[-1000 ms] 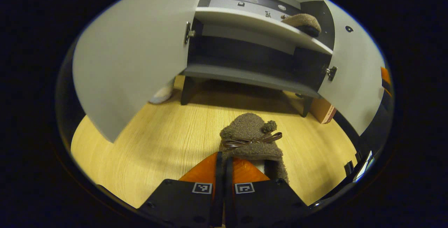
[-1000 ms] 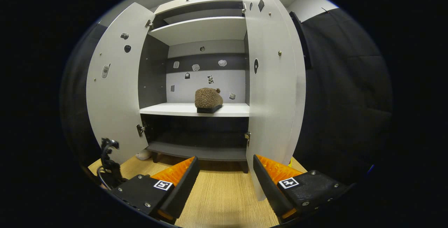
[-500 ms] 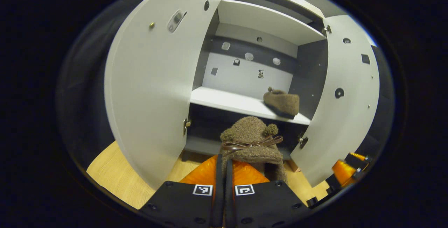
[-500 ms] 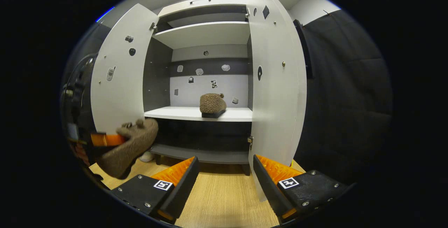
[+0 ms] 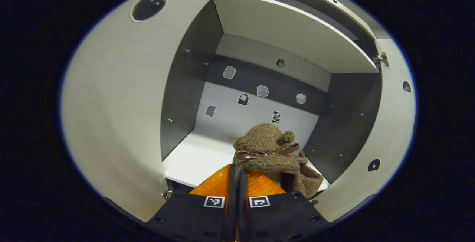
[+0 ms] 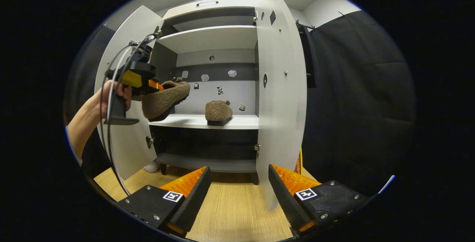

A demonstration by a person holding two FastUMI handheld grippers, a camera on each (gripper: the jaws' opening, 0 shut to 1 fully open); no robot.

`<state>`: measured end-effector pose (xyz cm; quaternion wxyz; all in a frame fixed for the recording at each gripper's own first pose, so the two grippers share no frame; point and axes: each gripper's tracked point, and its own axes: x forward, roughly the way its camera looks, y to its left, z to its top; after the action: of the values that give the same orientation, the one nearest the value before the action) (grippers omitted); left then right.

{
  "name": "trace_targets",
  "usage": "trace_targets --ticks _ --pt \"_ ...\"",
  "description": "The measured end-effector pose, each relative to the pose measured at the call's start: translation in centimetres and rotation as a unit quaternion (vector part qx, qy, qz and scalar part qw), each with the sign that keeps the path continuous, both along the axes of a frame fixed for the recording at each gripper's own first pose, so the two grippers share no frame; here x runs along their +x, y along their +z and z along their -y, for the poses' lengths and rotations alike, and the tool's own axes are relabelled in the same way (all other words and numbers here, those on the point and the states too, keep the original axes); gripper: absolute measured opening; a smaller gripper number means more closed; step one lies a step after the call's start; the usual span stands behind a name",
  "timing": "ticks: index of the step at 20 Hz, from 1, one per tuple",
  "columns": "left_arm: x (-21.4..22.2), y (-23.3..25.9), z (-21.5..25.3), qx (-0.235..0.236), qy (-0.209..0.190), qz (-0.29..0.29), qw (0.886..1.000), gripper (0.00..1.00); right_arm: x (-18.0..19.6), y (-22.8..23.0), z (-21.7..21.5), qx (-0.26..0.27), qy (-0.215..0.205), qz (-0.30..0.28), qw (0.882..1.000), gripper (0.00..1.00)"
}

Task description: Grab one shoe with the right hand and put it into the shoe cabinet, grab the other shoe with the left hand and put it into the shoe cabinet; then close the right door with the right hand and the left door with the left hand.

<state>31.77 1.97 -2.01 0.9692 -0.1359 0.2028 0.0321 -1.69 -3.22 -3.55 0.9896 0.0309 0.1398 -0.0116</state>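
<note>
Fuzzy brown shoe (image 5: 266, 149) with ribbon bow, pinched in left claw (image 5: 237, 177)

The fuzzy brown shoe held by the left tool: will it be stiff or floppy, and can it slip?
The shoe looks soft, so it may sag beyond the left tool. Its fleecy surface probably resists slipping. It seems light, and its flat sole should sit steadily on the white shelf.

The held slipper (image 5: 268, 149) hides most of the second slipper (image 5: 311, 180) behind it in the left gripper view, and its own heel sits behind the fingers. Stickers on the cabinet back wall (image 6: 219, 86) are too tiny to make out
</note>
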Motion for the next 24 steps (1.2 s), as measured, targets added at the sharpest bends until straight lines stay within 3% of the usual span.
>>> trace_targets --ticks 7,12,13,14,15,16,18,19,21,22,24 --pt "6.6 -3.9 -0.7 0.021 0.018 -0.066 0.997 0.11 0.3 0.5 1.0 0.017 -0.022 0.006 1.0 0.94" --pt "7.9 -5.7 -0.8 0.025 0.014 -0.092 0.995 0.15 1.0 -0.1 1.4 0.013 -0.021 0.002 1.0 0.94" --pt "7.8 -6.0 -0.5 0.017 0.01 -0.097 0.995 0.18 1.2 -0.2 1.3 0.014 -0.019 0.001 1.0 0.98" --pt "7.8 -6.5 -0.5 0.015 0.009 -0.104 0.994 0.24 1.5 -0.3 1.2 0.016 -0.018 0.0 1.0 0.94" --pt "7.7 -6.9 -0.2 0.008 0.005 -0.109 0.994 0.25 1.7 -0.4 1.2 0.018 -0.016 0.0 1.0 0.98" --pt "7.7 -7.0 -0.2 0.008 0.003 -0.109 0.994 0.24 1.8 -0.4 1.1 0.018 -0.015 0.002 1.0 0.94" --pt "7.5 -7.3 -0.3 0.018 -0.002 -0.113 0.993 0.36 2.2 -0.5 0.9 0.019 -0.014 0.002 1.0 0.94" --pt "7.4 -7.1 -0.4 0.028 -0.006 -0.111 0.993 0.52 2.3 -0.6 0.8 0.021 -0.012 0.001 1.0 0.94" --pt "6.9 -6.7 -0.9 0.048 -0.001 -0.107 0.993 0.72 2.4 -0.8 0.7 0.024 -0.01 0.0 1.0 0.94" --pt "6.2 -6.5 -1.2 0.052 0.003 -0.106 0.993 0.89 2.2 -0.8 0.6 0.026 -0.009 0.0 1.0 0.94" --pt "5.3 -5.5 -1.6 0.061 0.011 -0.089 0.994 0.94 2.3 -0.6 0.2 0.03 -0.006 0.004 1.0 0.94"
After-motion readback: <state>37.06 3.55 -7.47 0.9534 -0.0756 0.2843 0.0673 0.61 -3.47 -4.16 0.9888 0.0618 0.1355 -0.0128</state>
